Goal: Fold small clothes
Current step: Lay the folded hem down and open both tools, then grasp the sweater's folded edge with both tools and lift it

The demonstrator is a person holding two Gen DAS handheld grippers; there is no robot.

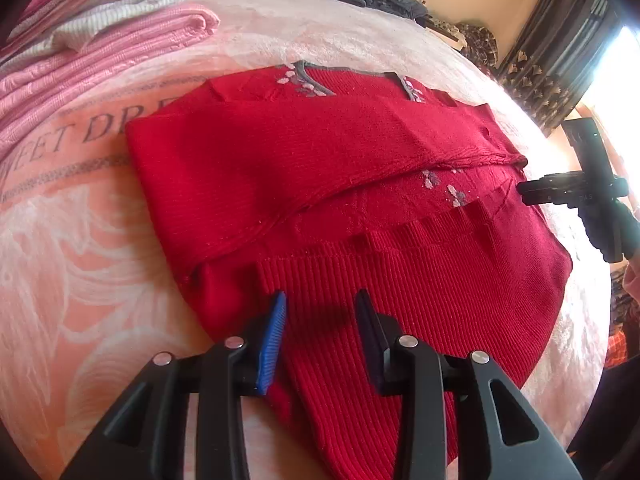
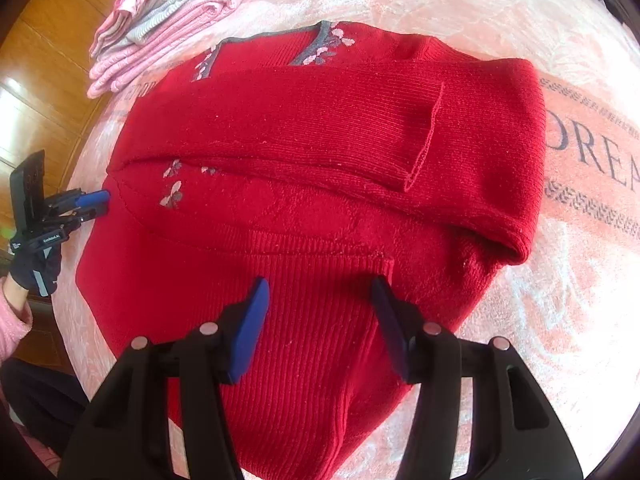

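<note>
Both the left gripper (image 1: 320,300) and right gripper (image 2: 320,284) are hovering with fingers spread over the ribbed hem of the red sweater (image 1: 320,168), lying on the pink blanket (image 1: 80,260) reading "DREA"; bare blanket is surrounding it.

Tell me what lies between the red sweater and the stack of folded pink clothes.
Only bare blanket: a strip of pink plush, partly printed with lettering, separates the red sweater from the folded pink stack. The left wrist view shows it best.
</note>
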